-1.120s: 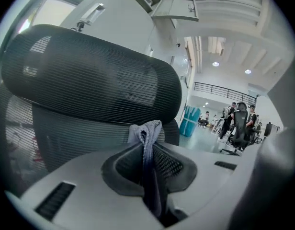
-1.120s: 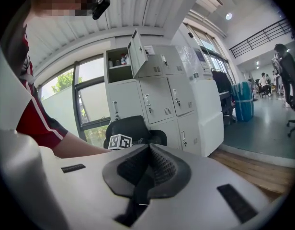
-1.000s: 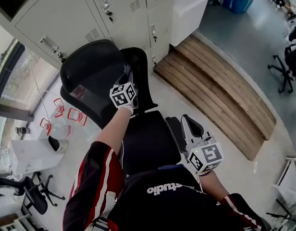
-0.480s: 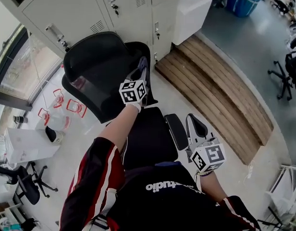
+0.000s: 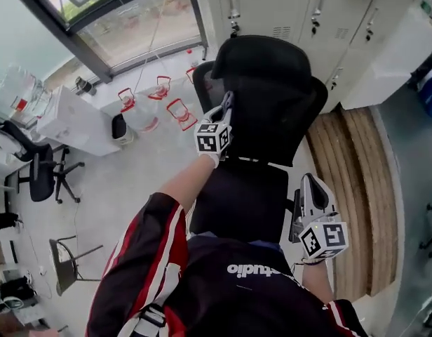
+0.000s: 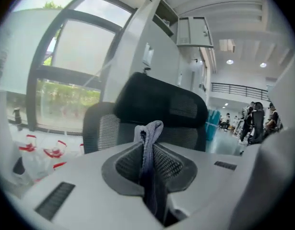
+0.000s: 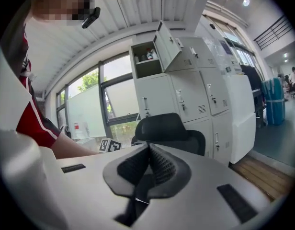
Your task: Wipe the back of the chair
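A black office chair stands ahead of me, with its headrest above the mesh back and the seat nearest me. My left gripper is raised at the left edge of the chair back, shut on a grey cloth that sticks up between its jaws. Past the cloth, the left gripper view shows the chair back close ahead. My right gripper is low beside the seat's right side, shut with nothing in it. The right gripper view shows the chair and the left gripper's marker cube.
Grey lockers line the wall behind the chair. A wooden platform lies to the right. A window, a white table and red-and-white items on the floor are at the left. Another office chair stands far left.
The head view has swung round, so the chair now stands straight ahead. The left gripper with the cloth stays at the chair back. The right gripper stays low by the seat.
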`<state>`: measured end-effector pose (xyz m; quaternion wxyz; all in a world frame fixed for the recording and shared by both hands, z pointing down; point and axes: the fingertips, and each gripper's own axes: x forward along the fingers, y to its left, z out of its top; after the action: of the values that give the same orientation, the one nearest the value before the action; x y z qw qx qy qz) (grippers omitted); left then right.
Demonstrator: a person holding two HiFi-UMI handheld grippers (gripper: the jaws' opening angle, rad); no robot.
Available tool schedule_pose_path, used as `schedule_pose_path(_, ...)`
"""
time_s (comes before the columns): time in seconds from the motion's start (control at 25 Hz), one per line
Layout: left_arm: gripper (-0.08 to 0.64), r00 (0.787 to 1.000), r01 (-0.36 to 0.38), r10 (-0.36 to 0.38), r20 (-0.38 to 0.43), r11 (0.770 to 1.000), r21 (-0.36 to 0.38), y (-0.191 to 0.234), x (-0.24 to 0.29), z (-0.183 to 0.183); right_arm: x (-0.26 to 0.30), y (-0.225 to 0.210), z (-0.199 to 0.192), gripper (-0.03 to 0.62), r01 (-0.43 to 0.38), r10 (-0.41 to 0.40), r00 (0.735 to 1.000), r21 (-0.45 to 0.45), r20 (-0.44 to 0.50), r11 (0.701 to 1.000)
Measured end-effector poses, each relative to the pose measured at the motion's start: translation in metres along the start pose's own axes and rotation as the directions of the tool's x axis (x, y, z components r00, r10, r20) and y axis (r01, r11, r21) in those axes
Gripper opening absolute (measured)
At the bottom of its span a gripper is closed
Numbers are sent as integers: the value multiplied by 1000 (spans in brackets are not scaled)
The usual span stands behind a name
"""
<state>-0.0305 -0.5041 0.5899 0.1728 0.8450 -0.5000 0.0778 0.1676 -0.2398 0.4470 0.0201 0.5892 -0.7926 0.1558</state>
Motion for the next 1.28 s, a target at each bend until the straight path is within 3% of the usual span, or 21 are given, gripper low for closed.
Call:
schedule_pose_path(0.08,60,995,-94,95,12,995,-27,51,-25,-1,19,19,-1,14,-67,67,998,-17,-22,998)
schedule_pose_path(0.2,60,984,-179,180,13,983,-44,106,-47,-10,38,42,-11,14,-114,112,993,-29,-48,993)
schedule_pose_path(0.36,60,969,-248,248,-7,968,-49,160,-63,-27,53,63,-20,14,-140,136,987,-42,-79,989)
schedule_pose_path(0.52,60,959,-282,281,-33,958,-58,188,-58,-45,61,61,-25,14,-124,120,988,-44,-97,991)
schedule_pose_path(0.84,60,964,-260,256,-71,964,-52,179,-15,-60,58,30,-30,14,-43,40,993,-25,-113,999)
schedule_pose_path(1.12,60,972,-222,217,-92,974,-44,141,20,-70,43,3,-30,14,13,-13,996,-7,-84,1000)
schedule_pose_path(1.28,60,981,-165,163,-107,986,-11,107,42,-75,28,-14,-33,14,64,-63,995,12,-76,998)
